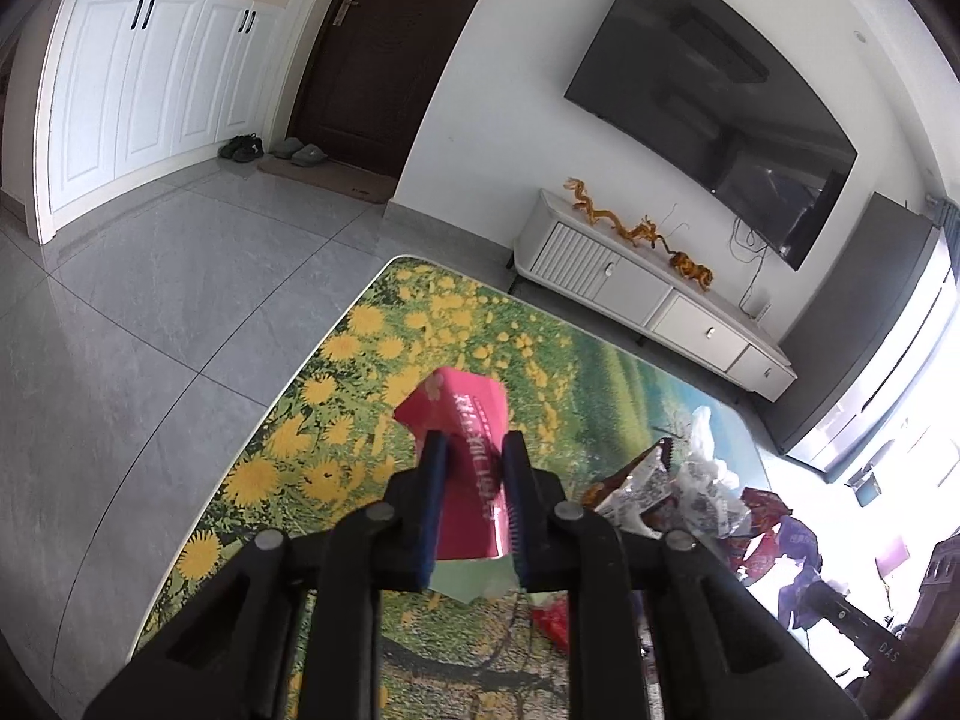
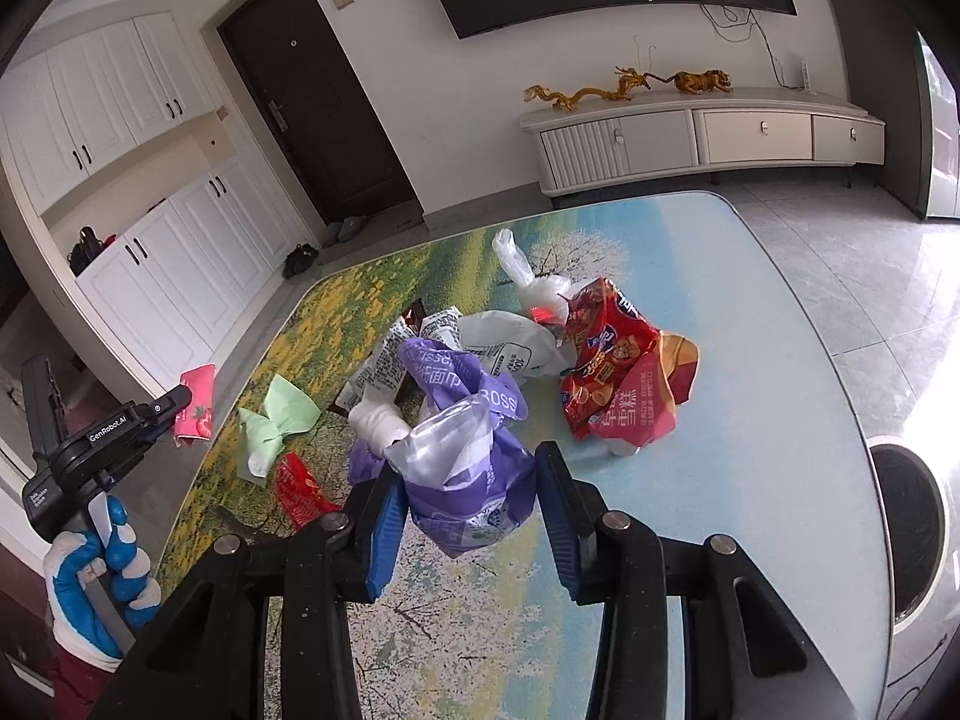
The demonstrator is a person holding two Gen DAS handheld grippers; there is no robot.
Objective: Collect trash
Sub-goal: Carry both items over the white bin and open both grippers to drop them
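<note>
My left gripper (image 1: 475, 450) is shut on a pink paper packet (image 1: 465, 420) and holds it above the table's left side; the packet also shows in the right wrist view (image 2: 198, 399). My right gripper (image 2: 468, 474) is shut on a purple plastic wrapper (image 2: 474, 468) with a clear bag bunched in it. On the flowered table (image 2: 750, 420) lie a red snack bag (image 2: 624, 378), white printed wrappers (image 2: 504, 342), a green paper scrap (image 2: 279, 420) and a small red wrapper (image 2: 300, 489).
A white TV cabinet (image 2: 702, 135) with golden figurines stands at the far wall under a TV. A round dark bin (image 2: 912, 516) is at the table's right edge. Grey tiled floor lies to the left, with white cupboards and a dark door behind.
</note>
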